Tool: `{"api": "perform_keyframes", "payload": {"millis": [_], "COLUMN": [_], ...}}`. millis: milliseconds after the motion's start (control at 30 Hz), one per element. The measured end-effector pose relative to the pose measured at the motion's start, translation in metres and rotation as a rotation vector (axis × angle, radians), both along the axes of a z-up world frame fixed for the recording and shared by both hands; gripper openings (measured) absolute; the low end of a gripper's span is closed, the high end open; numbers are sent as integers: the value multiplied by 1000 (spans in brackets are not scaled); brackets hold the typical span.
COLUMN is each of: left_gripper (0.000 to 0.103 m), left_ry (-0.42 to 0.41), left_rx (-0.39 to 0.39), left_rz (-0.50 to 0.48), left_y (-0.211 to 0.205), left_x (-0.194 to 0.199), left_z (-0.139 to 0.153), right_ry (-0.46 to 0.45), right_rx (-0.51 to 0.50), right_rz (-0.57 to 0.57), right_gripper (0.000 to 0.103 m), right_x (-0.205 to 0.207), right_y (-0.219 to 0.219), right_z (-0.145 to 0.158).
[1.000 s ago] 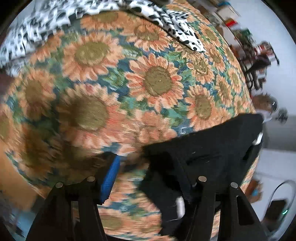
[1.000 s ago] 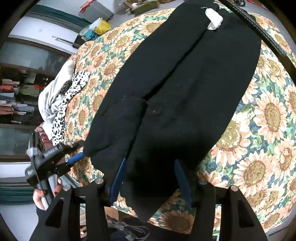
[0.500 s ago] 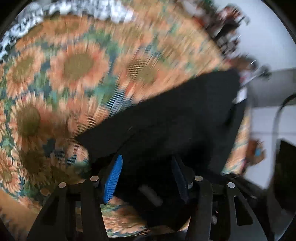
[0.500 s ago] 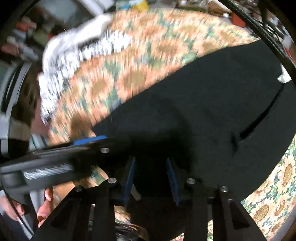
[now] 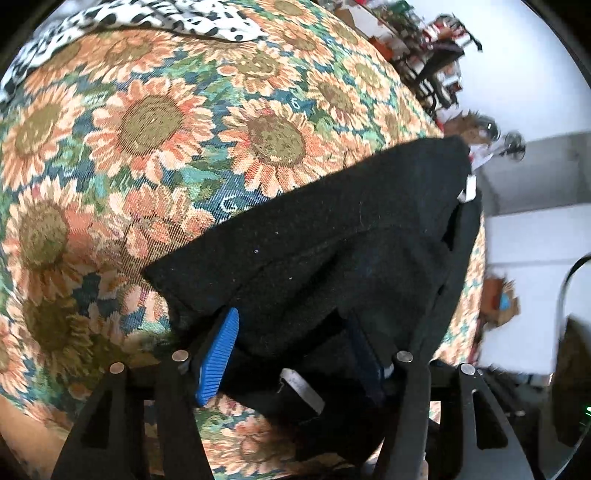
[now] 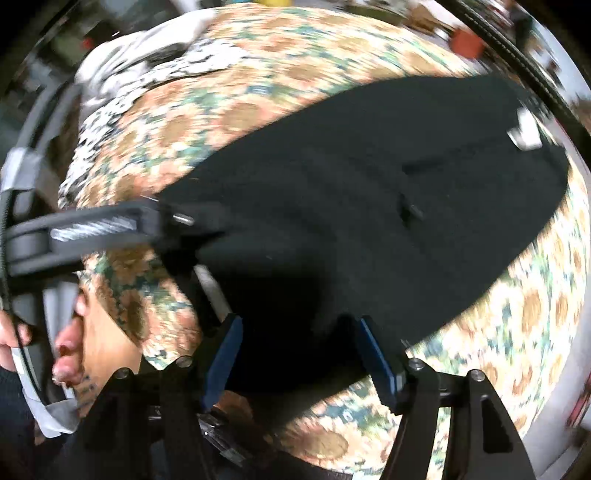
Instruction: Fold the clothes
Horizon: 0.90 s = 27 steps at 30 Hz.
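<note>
Left gripper point(image 5: 291, 350): blue-padded fingers point(image 5: 218, 354) spread apart w/ black garment point(image 5: 332, 251) bunched between them; right-hand pad mostly buried under cloth, so whether fabric is pinched cannot be told. Right gripper point(image 6: 301, 356): fingers point(image 6: 376, 358) also set wide, garment's near edge dipping into the gap; view is motion-blurred and contact w/ pads is unclear.

Garment lies across sunflower-print tablecloth point(image 5: 155, 122), near end lifted at the grippers, far end flat on the cloth. White tag point(image 5: 468, 190) at far end, seen in both views point(image 6: 524, 133); any print on it too small to read. No legible writing elsewhere.

Left wrist view only: sharp weave of tablecloth, black-and-white spotted fabric point(image 5: 177, 18) at top edge, cluttered room bkgd at right, indistinct. Right wrist view only: left gripper's body point(image 6: 92, 229) reaching in from the left onto the garment edge, and a person's hand point(image 6: 66, 350) at lower left, partly cut off by frame; spotted fabric point(image 6: 155, 77) blurred beyond
</note>
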State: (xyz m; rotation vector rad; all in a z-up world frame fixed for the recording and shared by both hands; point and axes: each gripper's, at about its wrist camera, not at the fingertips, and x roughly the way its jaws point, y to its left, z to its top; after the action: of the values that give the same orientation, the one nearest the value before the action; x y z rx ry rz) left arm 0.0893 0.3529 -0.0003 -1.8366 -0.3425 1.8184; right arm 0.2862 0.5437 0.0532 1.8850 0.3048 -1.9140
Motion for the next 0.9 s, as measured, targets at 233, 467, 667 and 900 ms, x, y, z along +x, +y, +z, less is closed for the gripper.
{"api": "perform_keyframes", "payload": {"millis": [233, 467, 667, 900], "left_gripper": [80, 80, 80, 80], "left_ry": [-169, -206, -53, 54], "left_rx": [80, 22, -28, -410], "left_rz": [155, 238, 151, -69], "left_y": [-51, -96, -62, 23], "left_x": [17, 40, 26, 10], "left_z": [-9, -4, 40, 31], "right_ry": [-133, -155, -26, -8], "right_rx": [0, -52, -12, 66], "right_rz": [-158, -210, -103, 30], "right_gripper": [69, 69, 80, 87], "right_x": [6, 2, -26, -35], "right_y": [39, 46, 25, -3], "right_z": [-34, -32, -8, -34]}}
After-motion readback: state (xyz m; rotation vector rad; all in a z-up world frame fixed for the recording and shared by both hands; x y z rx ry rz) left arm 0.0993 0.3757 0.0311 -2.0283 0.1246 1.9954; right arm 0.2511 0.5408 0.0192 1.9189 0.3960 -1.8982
